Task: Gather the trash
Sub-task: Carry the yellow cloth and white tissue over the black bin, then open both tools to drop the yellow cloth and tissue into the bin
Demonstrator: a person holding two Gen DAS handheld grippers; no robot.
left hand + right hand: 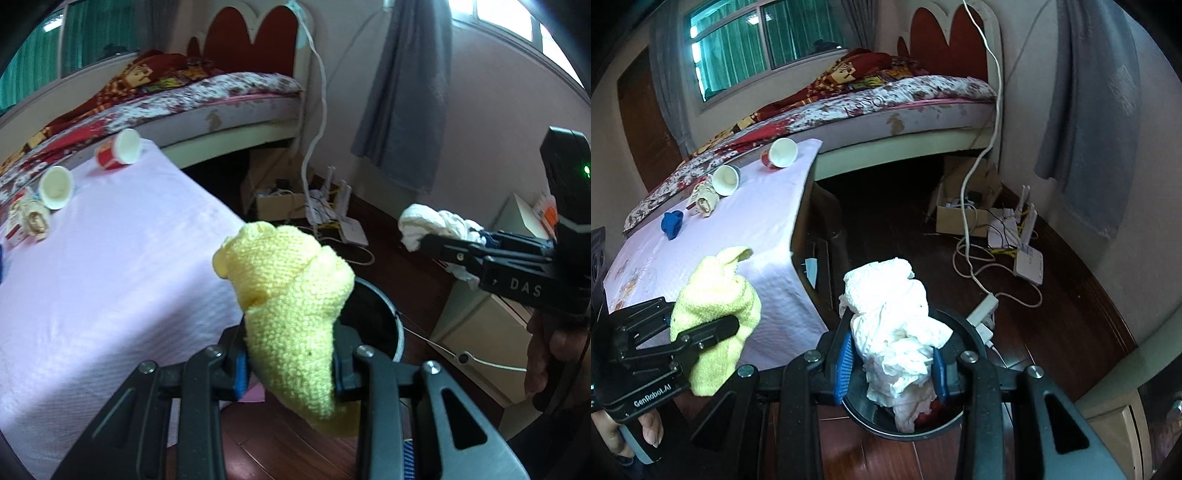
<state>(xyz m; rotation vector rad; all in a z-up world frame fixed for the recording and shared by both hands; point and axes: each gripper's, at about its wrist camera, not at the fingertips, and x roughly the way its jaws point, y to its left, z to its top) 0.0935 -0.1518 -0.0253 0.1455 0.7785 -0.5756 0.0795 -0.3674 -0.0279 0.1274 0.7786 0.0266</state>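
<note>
My left gripper [291, 363] is shut on a yellow knitted cloth [291, 302] and holds it beside the table edge, above the near rim of a round black trash bin [397, 325]. My right gripper [892, 367] is shut on a crumpled white tissue [894, 325] and holds it right over the black bin [971, 332]. The right gripper [443, 243] with the tissue [428, 221] shows at the right of the left wrist view. The left gripper [713, 328] with the yellow cloth [713, 295] shows at the left of the right wrist view.
A table with a pink cloth [757, 221] holds a red paper cup [779, 153] on its side, a white cup [726, 179], a crumpled wrapper [703, 199] and a blue piece [671, 221]. A bed [886, 99] stands behind. Cables, a cardboard box [964, 218] and a router [1028, 264] lie on the wooden floor.
</note>
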